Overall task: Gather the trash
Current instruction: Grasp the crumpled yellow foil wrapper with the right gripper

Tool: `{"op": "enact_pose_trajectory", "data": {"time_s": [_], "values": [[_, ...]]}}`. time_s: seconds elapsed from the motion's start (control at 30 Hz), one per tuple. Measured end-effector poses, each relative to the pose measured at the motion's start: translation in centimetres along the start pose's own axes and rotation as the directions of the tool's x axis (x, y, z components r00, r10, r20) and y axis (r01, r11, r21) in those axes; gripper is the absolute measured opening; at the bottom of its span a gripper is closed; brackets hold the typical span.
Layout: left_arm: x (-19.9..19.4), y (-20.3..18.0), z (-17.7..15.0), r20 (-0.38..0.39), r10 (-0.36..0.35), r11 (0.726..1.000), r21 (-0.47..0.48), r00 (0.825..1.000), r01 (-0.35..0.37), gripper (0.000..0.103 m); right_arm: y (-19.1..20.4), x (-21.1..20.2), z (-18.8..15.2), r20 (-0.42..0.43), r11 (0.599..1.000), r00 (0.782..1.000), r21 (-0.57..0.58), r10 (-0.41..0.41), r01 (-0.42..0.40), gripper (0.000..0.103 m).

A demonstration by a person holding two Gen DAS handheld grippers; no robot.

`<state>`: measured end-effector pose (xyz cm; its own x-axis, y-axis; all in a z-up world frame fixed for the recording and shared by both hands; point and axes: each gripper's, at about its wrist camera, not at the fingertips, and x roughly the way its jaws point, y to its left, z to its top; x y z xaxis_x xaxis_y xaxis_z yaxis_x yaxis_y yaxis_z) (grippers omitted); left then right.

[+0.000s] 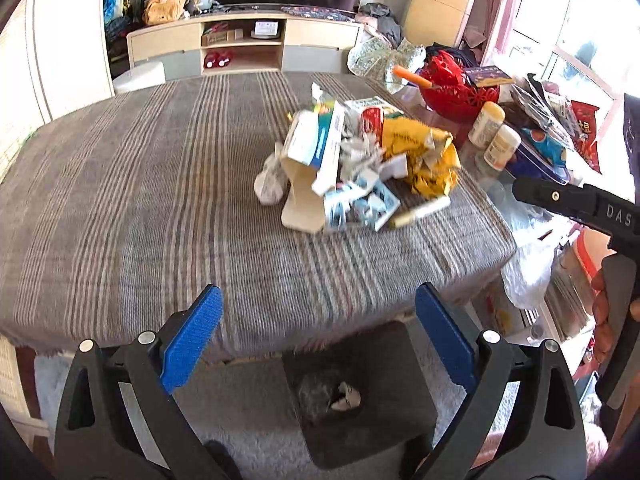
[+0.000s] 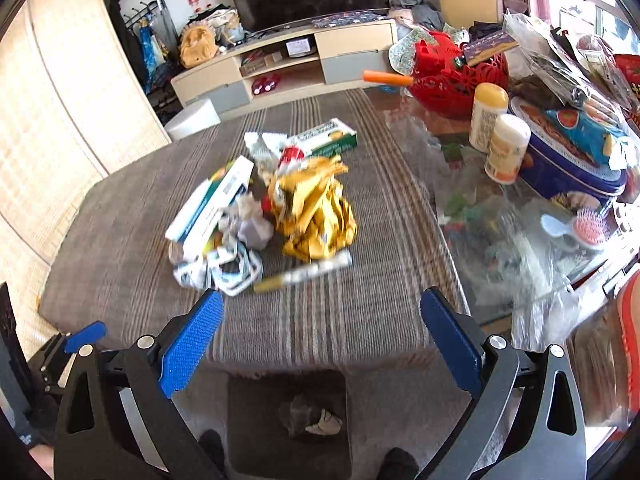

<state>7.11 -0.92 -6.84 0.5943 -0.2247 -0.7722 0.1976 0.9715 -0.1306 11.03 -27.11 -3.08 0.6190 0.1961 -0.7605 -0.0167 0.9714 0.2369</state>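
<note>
A heap of trash (image 1: 352, 164) lies on the striped grey tablecloth (image 1: 140, 200): a crumpled yellow wrapper (image 1: 424, 156), flattened cartons (image 1: 316, 148), crumpled paper and a gold pen-like stick (image 1: 420, 212). The same heap (image 2: 272, 208) shows in the right wrist view, with the yellow wrapper (image 2: 316, 212) and the stick (image 2: 304, 272). A dark bin (image 1: 360, 392) with a little trash inside stands on the floor below the table's near edge; it also shows in the right view (image 2: 288, 420). My left gripper (image 1: 320, 340) is open and empty above the bin. My right gripper (image 2: 322, 340) is open and empty, likewise short of the heap.
To the right of the cloth stand a red basket (image 2: 460, 80), two pill bottles (image 2: 504, 148), a blue tin (image 2: 568, 168) and clear plastic bags (image 2: 512, 240). A white plastic bag (image 1: 528, 268) hangs off the table's right corner. A TV stand (image 1: 244, 44) is behind.
</note>
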Motion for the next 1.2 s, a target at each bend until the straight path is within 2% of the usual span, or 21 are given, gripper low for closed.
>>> {"op": "enact_pose_trajectory", "data": {"time_s": [0.13, 0.2, 0.27, 0.3, 0.5, 0.67, 0.77, 0.83, 0.87, 0.9, 0.93, 0.97, 1.1, 1.13, 1.2], "values": [[1.8, 0.0, 2.2, -0.007, -0.006, 1.000, 0.001, 1.000, 0.006, 0.090, 0.3, 2.0, 2.4, -0.002, 1.000, 1.000, 0.016, -0.002, 0.002, 0.099], [2.9, 0.1, 3.1, -0.010, -0.007, 1.000, 0.001, 1.000, 0.007, 0.084, 0.5, 3.2, 3.4, -0.009, 1.000, 1.000, 0.021, -0.001, 0.001, 0.099], [3.9, 0.1, 3.6, -0.023, -0.018, 1.000, 0.003, 1.000, 0.018, 0.069, 0.9, 4.5, 4.2, -0.017, 1.000, 1.000, 0.016, -0.007, 0.007, 0.099], [4.5, 0.2, 3.8, -0.032, -0.026, 1.000, 0.005, 0.999, 0.026, 0.066, 1.0, 5.0, 4.5, -0.019, 1.000, 1.000, 0.012, -0.010, 0.011, 0.099], [6.8, 0.3, 4.0, -0.048, -0.048, 0.999, 0.015, 0.998, 0.049, 0.055, 1.2, 7.6, 5.4, -0.029, 1.000, 1.000, 0.012, 0.004, -0.004, 0.099], [7.8, -0.1, 4.2, -0.061, -0.063, 0.997, 0.030, 0.996, 0.065, 0.040, 1.0, 9.1, 5.5, -0.041, 1.000, 0.999, 0.018, 0.015, -0.014, 0.097], [8.4, -0.3, 4.3, -0.068, -0.071, 0.996, 0.043, 0.995, 0.074, 0.032, 1.1, 9.9, 5.4, -0.053, 1.000, 0.998, 0.014, 0.023, -0.022, 0.091], [8.7, -0.3, 4.4, -0.076, -0.070, 0.996, 0.047, 0.995, 0.074, 0.021, 1.3, 10.5, 5.2, -0.069, 0.999, 0.997, 0.009, 0.032, -0.031, 0.081], [8.8, -0.4, 4.4, -0.076, -0.075, 0.996, 0.048, 0.994, 0.079, 0.017, 1.5, 10.9, 5.1, -0.078, 1.000, 0.996, 0.003, 0.030, -0.030, 0.069], [8.9, -0.5, 4.5, -0.074, -0.077, 0.995, 0.053, 0.994, 0.081, 0.014, 1.7, 11.0, 5.0, -0.075, 1.000, 0.997, -0.008, 0.009, -0.010, 0.062], [8.9, -0.7, 4.6, -0.074, -0.078, 0.995, 0.059, 0.994, 0.083, 0.013, 1.9, 10.9, 4.9, -0.063, 1.000, 0.998, -0.022, 0.005, -0.007, 0.060], [8.9, -0.8, 4.6, -0.071, -0.083, 0.994, 0.061, 0.994, 0.088, 0.012, 2.0, 10.8, 4.9, -0.062, 1.000, 0.998, -0.026, 0.013, -0.014, 0.051], [8.4, -1.3, 4.7, -0.042, -0.078, 0.994, 0.072, 0.996, 0.081, 0.007, 2.0, 10.3, 4.8, -0.041, 0.999, 0.999, -0.041, -0.006, 0.005, 0.040], [8.2, -1.4, 4.7, -0.031, -0.071, 0.994, 0.078, 0.997, 0.073, 0.003, 1.9, 10.1, 4.8, -0.033, 0.999, 0.999, -0.041, -0.008, 0.006, 0.039], [7.4, -1.6, 4.9, -0.005, -0.056, 0.995, 0.088, 0.998, 0.057, 0.003, 1.7, 9.6, 4.9, -0.022, 0.999, 1.000, -0.040, -0.004, 0.003, 0.038]]}}
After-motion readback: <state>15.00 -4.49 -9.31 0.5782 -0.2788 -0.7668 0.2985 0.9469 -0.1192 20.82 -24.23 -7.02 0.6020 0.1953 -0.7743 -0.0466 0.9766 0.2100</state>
